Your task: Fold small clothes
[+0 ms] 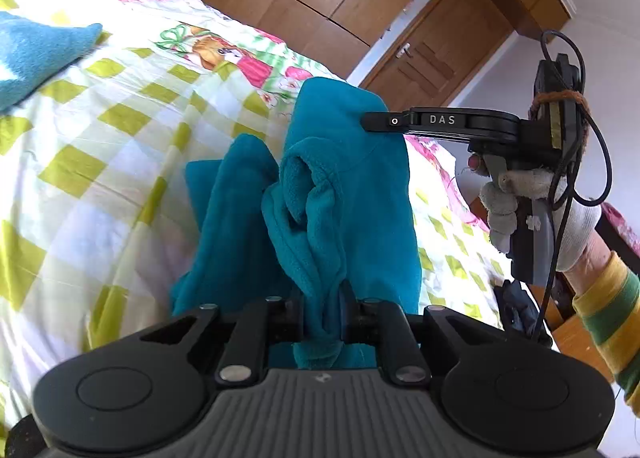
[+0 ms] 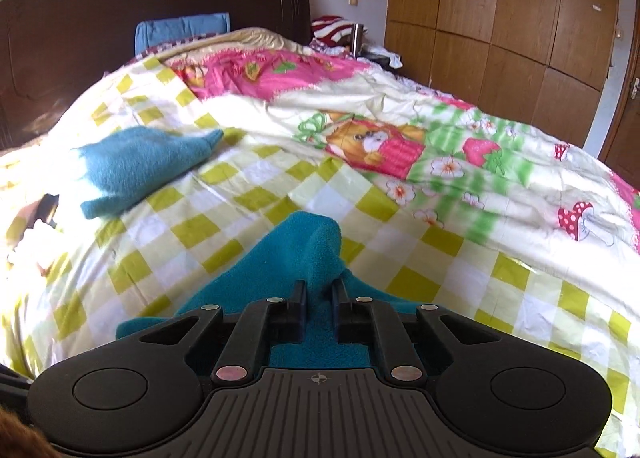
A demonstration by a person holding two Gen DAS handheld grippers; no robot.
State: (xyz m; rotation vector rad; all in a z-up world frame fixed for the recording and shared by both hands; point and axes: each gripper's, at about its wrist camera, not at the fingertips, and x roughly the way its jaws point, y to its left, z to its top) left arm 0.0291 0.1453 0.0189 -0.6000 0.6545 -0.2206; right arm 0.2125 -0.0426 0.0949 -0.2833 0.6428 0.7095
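Note:
A teal fleece garment (image 1: 344, 186) hangs bunched over the checked quilt (image 1: 120, 130). My left gripper (image 1: 322, 310) is shut on a gathered fold of it. My right gripper (image 1: 366, 123) reaches in from the right at the garment's upper edge, held by a gloved hand. In the right wrist view, my right gripper (image 2: 320, 290) is shut on a raised fold of the same teal garment (image 2: 308, 250), just above the quilt (image 2: 440, 258). A second, lighter blue fleece piece (image 2: 140, 166) lies flat on the quilt to the left, and also shows in the left wrist view (image 1: 36, 54).
A dark headboard (image 2: 120, 10) and a blue pillow (image 2: 180, 30) stand at the far end of the bed. Wooden wardrobe doors (image 2: 500, 6) line the right wall. A metal cup (image 2: 357, 36) and striped cloth sit beside the bed's far corner.

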